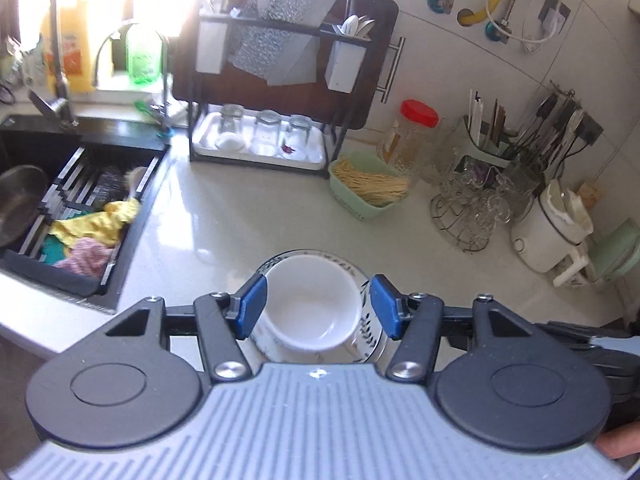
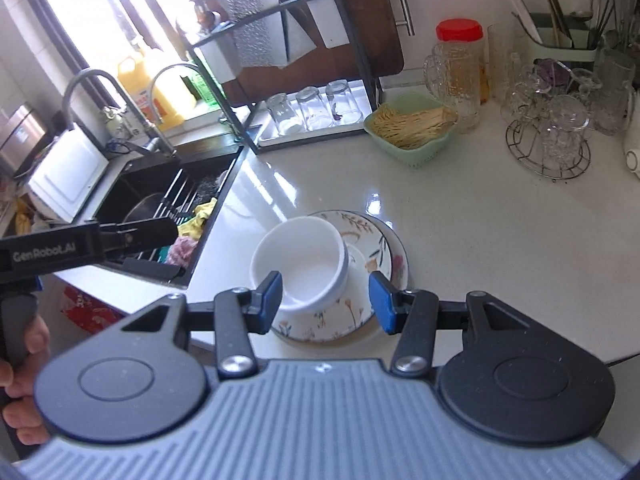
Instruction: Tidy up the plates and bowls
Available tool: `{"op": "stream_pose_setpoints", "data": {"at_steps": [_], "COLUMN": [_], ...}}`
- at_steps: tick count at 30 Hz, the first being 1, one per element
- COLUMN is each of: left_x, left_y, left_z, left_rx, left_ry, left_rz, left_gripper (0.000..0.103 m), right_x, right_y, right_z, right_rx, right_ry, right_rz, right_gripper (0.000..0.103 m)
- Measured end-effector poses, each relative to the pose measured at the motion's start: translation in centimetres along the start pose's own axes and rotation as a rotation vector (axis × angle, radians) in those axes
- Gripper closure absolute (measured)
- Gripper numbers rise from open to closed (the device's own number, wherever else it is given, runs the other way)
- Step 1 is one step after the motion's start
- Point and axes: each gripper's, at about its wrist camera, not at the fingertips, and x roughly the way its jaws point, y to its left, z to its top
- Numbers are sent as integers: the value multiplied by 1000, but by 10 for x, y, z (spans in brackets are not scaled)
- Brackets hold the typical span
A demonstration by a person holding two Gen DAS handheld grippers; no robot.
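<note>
A white bowl (image 1: 312, 304) (image 2: 298, 264) stands on a short stack of flower-patterned plates (image 1: 362, 280) (image 2: 376, 248) near the front edge of the pale counter. My left gripper (image 1: 320, 306) hangs above the bowl. Its blue pads (image 1: 254, 306) stand apart on either side of the bowl in the picture and do not touch it. My right gripper (image 2: 327, 302) also hovers over the stack, open, and its blue pads (image 2: 382, 304) hold nothing. In the right wrist view the left gripper (image 2: 160, 232) shows side-on at the left, held in a hand.
A black sink (image 1: 24, 140) with a rack of cloths (image 1: 92, 228) lies to the left. At the back are a dish rack with upturned glasses (image 1: 264, 132), a green basket of thin sticks (image 1: 370, 184), a red-lidded jar (image 1: 416, 128), a wire stand of glass cups (image 2: 552, 140) and a white appliance (image 1: 552, 232).
</note>
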Motion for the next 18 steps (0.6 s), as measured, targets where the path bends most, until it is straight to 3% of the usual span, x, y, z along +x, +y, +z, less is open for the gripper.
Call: {"op": "stream_pose_setpoints", "data": {"at_steps": [8, 18], "left_x": [-47, -103], "left_y": [-8, -31], "left_z": [-55, -116], "left_rx": [-45, 6], "left_ry": [-58, -110], "left_rz": [35, 73], "left_gripper": [40, 39], "right_x": [-40, -82], "right_y": [-3, 5], "right_z": [-39, -79], "right_rx": [-55, -81], "right_ry": [-80, -154], "right_rz": [-11, -6], "right_gripper": [52, 52]}}
